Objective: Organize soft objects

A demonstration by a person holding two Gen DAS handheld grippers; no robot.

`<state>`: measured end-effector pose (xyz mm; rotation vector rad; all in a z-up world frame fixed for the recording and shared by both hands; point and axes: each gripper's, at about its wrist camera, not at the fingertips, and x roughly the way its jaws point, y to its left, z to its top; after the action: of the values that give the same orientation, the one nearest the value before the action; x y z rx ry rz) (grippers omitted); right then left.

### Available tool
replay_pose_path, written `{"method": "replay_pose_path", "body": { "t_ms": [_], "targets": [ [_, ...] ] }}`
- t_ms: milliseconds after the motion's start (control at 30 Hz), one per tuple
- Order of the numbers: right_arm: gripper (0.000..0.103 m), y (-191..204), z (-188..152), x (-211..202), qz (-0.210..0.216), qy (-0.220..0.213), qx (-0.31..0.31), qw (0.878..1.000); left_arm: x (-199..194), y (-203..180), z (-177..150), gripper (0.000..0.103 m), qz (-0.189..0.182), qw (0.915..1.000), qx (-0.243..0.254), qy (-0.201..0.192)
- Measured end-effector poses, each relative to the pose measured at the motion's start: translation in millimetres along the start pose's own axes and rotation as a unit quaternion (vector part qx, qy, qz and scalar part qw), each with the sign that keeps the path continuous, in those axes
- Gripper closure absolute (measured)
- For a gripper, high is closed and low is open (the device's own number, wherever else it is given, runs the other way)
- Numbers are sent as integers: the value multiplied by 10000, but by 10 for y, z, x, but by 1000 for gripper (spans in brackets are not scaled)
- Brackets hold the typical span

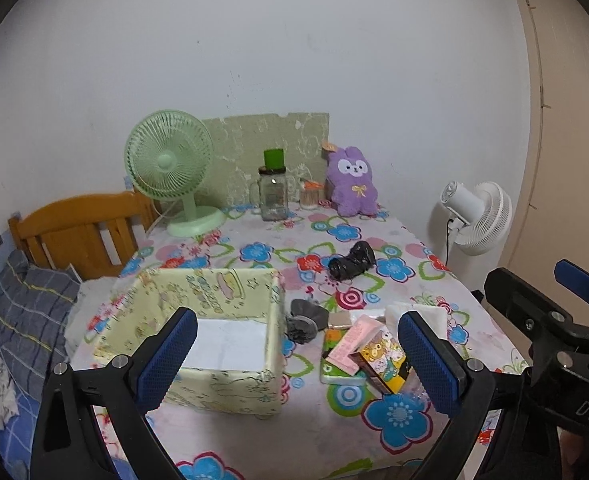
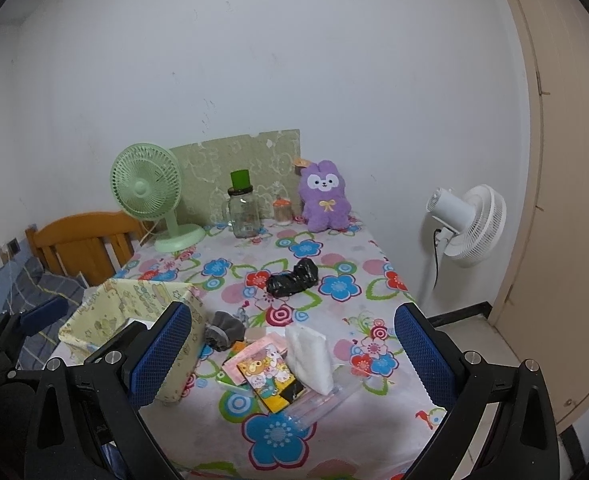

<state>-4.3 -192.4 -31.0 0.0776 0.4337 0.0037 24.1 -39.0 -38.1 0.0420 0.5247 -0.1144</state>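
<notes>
The left hand-held gripper (image 1: 296,358) hangs above the near edge of the surface (image 1: 374,452) with its blue padded fingers (image 1: 169,354) spread wide and nothing between them. The right hand-held gripper (image 2: 292,354) is likewise released and empty, held just to the right of the left one.

Between and just beyond the fingers lies a small heap: a white soft pad (image 2: 309,354) leaning on a cartoon-printed packet (image 2: 272,382), a pink packet (image 1: 352,342) and a green packet (image 1: 340,374) underneath. Just behind the heap sits a grey bunched cloth (image 1: 304,320), touching the right wall of the pale yellow fabric box (image 1: 218,288), which stands open on the left of the surface with a white sheet on its floor. Farther back, apart from the heap, lies a crumpled black bag (image 1: 352,266).

At the far edge, against the wall, stand a green desk fan (image 1: 170,172), a glass jar with a green lid (image 1: 273,192), a small orange-lidded container (image 1: 309,196) and a purple plush rabbit (image 1: 354,184). A white fan (image 1: 476,216) stands beyond the right side of the surface, and a bed with a wooden headboard (image 1: 78,236) lies to the left.
</notes>
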Motion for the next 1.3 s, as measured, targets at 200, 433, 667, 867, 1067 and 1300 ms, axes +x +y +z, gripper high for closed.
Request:
{"method": "replay_pose_path", "body": {
  "t_ms": [200, 433, 667, 867, 1067, 1300],
  "targets": [
    [1, -78, -66, 156, 19, 120, 45, 9999, 171, -66, -72, 2, -55, 9999, -74, 87],
    [3, -223, -182, 395, 24, 301, 131, 9995, 383, -225, -183, 2, -314, 9993, -32, 180],
    [5, -340, -281, 613, -17, 525, 152, 9985, 626, -371, -287, 2, -446, 9977, -32, 507],
    [7, -392, -395, 811, -13, 771, 135, 9969, 808, -484, -377, 3, -460, 9960, 49, 766],
    [13, -440, -472, 999, 81, 955, 141, 9953, 956, -607, -451, 3, -471, 9944, 231, 916],
    [25, -445, -521, 1215, 94, 1107, 17, 9938, 1189, -677, -474, 6, -422, 9922, 256, 1149]
  ]
}}
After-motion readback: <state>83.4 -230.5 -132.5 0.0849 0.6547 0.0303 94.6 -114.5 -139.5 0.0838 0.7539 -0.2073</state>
